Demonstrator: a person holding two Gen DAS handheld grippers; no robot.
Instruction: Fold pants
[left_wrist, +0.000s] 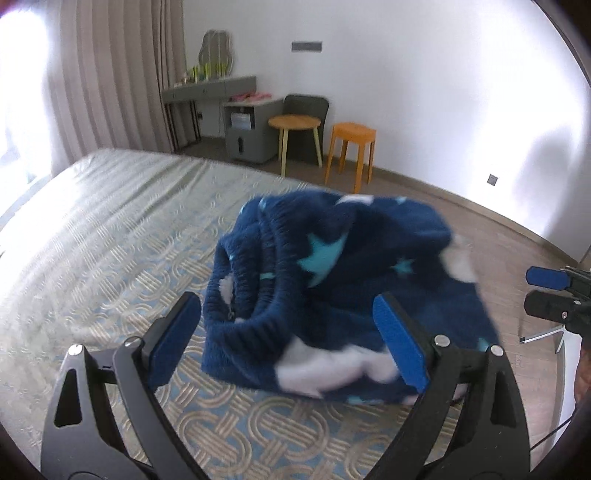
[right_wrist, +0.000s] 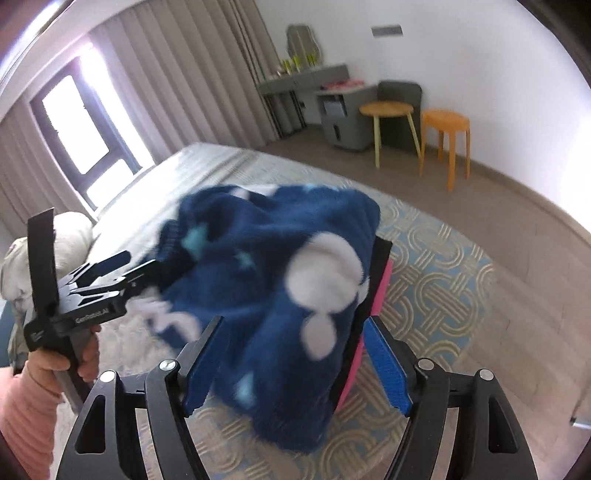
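The pants (left_wrist: 332, 291) are dark blue fleece with turquoise stars and white patches. They lie bunched in a thick pile on the patterned bed cover (left_wrist: 110, 258), ribbed waistband facing the left wrist view. My left gripper (left_wrist: 288, 332) is open, its blue pads on either side of the pile's near end, gripping nothing. My right gripper (right_wrist: 295, 358) is open too, with the pants (right_wrist: 280, 280) bulging between its pads. The right gripper shows at the right edge of the left view (left_wrist: 554, 291), and the left gripper at the left of the right view (right_wrist: 110, 273).
A black and pink item (right_wrist: 373, 295) lies under the pants' right side. A white pillow (right_wrist: 66, 236) sits at the bed's left. Beyond the bed stand a round wooden table (left_wrist: 295, 123), an orange stool (left_wrist: 352, 147), a grey cabinet (left_wrist: 247, 129) and curtains (left_wrist: 110, 74).
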